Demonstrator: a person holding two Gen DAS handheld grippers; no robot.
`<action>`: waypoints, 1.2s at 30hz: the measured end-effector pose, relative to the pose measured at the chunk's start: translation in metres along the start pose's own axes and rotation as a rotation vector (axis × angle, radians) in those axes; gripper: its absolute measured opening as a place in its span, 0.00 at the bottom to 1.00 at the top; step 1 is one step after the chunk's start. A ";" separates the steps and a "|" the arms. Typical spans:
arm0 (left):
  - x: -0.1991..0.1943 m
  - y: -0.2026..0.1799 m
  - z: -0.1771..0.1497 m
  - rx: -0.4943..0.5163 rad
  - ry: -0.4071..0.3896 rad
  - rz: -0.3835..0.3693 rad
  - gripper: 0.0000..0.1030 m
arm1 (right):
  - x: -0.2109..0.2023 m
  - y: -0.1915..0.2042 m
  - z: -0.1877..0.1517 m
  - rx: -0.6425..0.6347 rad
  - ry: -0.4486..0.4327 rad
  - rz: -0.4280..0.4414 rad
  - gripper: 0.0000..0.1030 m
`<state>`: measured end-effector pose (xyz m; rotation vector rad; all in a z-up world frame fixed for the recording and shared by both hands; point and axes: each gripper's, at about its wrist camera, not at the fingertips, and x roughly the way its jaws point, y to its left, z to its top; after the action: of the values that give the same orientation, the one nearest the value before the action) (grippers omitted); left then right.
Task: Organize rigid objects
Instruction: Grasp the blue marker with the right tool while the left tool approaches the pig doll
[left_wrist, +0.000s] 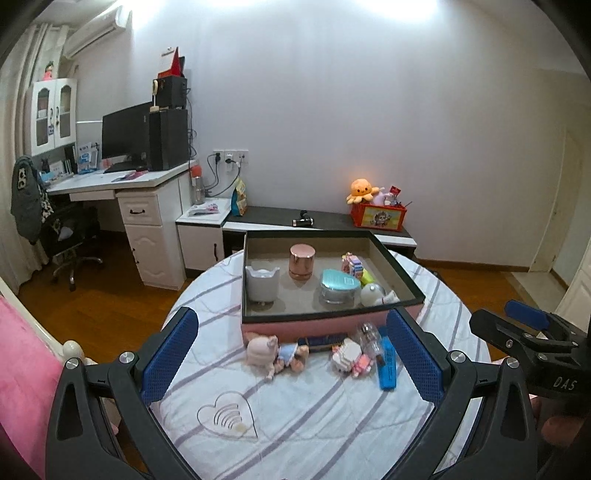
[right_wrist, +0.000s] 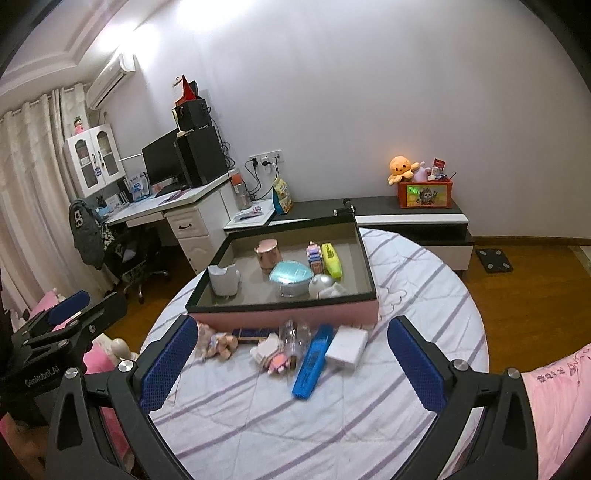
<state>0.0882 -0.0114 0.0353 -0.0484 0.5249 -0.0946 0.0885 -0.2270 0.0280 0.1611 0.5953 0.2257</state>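
Note:
A pink box (left_wrist: 314, 326) (right_wrist: 288, 315) with a black rim stands on the round striped table (left_wrist: 295, 417) (right_wrist: 258, 413). Inside it are a rose-gold jar (left_wrist: 301, 261), a white cup (left_wrist: 261, 282), a teal-lidded jar (left_wrist: 339, 286) and a block toy (left_wrist: 351, 263). In front of the box lie a small doll (left_wrist: 275, 352) (right_wrist: 218, 343), a block figure (left_wrist: 349, 356) (right_wrist: 271, 354), a clear bottle (right_wrist: 295, 338), a blue bar (left_wrist: 387, 363) (right_wrist: 312, 362) and a white block (right_wrist: 347, 347). My left gripper (left_wrist: 291, 354) and right gripper (right_wrist: 291, 365) both hang open above these loose things, holding nothing.
A clear heart-shaped piece (left_wrist: 227, 415) lies near the table's front. Behind the table stand a low dark bench (left_wrist: 325, 218) with a red toy bin (left_wrist: 377, 214), a white desk (left_wrist: 122, 184) with a monitor, and an office chair (left_wrist: 70, 236). Pink bedding (left_wrist: 22, 365) is at left.

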 end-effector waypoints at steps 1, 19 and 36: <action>-0.002 0.000 -0.003 0.001 0.004 0.000 1.00 | -0.001 0.001 -0.001 -0.001 0.002 -0.001 1.00; 0.000 0.017 -0.019 -0.054 0.026 0.017 1.00 | 0.000 0.004 0.000 -0.011 0.018 -0.031 1.00; 0.078 0.031 -0.067 -0.077 0.228 0.035 1.00 | 0.090 -0.028 -0.047 0.041 0.275 -0.083 1.00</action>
<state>0.1242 0.0101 -0.0633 -0.1045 0.7572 -0.0457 0.1388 -0.2267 -0.0643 0.1461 0.8788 0.1564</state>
